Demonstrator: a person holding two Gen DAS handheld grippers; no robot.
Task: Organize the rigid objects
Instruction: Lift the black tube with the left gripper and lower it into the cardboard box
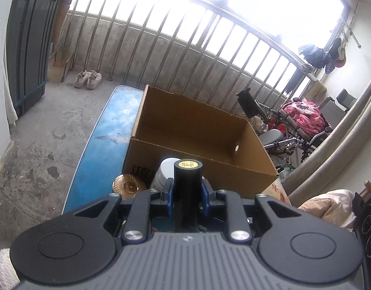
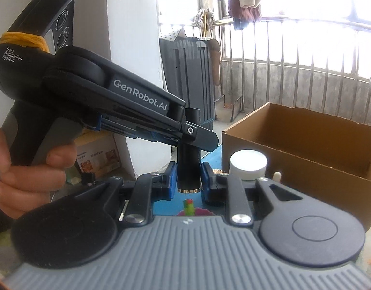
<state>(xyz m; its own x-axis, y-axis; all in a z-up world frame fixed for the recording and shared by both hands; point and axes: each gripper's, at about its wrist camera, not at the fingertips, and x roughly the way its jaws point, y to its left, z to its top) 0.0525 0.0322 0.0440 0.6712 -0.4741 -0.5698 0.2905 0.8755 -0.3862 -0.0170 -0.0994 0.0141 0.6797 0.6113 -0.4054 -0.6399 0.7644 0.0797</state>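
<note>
Handover pending: left gripper (image 1: pixel 187 191) is clamping the black cylindrical tube with gold end cap (image 1: pixel 187 181), axis upright; right gripper (image 2: pixel 188 181) is bracketing its lower end, jaws apart, brown cardboard box (image 2: pixel 306 145) lying beyond.

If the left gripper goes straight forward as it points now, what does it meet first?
Probably the white jar, just beyond the black tube that the left gripper grips; the cardboard box stands right behind. Depth is unclear.
</note>
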